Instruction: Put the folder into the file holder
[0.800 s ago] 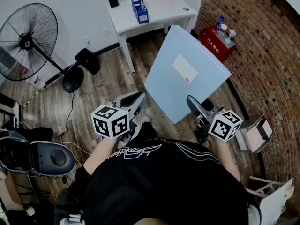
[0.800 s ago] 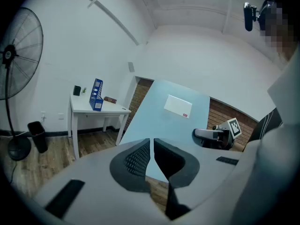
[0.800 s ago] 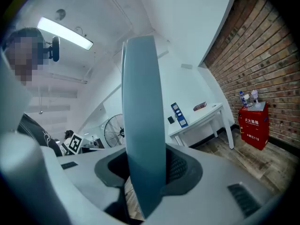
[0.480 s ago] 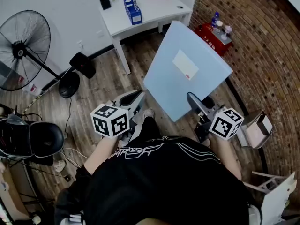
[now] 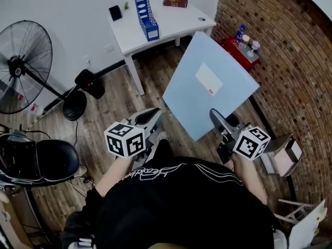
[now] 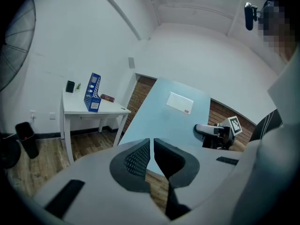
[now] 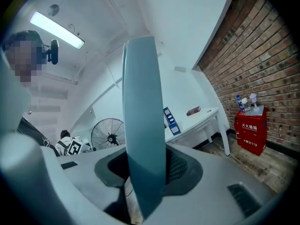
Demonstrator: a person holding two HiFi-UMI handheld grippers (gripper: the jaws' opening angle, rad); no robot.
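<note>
A large light-blue folder [image 5: 207, 87] with a white label stands tilted up over the wooden floor, and my right gripper [image 5: 220, 122] is shut on its lower edge. In the right gripper view the folder's edge [image 7: 143, 121] runs straight up between the pads. The blue file holder [image 5: 146, 13] stands upright on a white desk [image 5: 171, 21] ahead, well apart from the folder; it also shows in the left gripper view [image 6: 93, 93]. My left gripper [image 5: 149, 119] hangs left of the folder, jaws shut and empty [image 6: 152, 150].
A standing fan [image 5: 21, 66] is at the left and a black chair [image 5: 49, 160] at the lower left. A brick wall [image 5: 290, 61] runs down the right, with a red box [image 5: 239, 48] carrying bottles at its foot. A dark red book [image 5: 175, 2] lies on the desk.
The view has shifted across the floor, and the desk shows more fully. The folder stays in my right gripper, and both grippers keep their places in front of the person.
</note>
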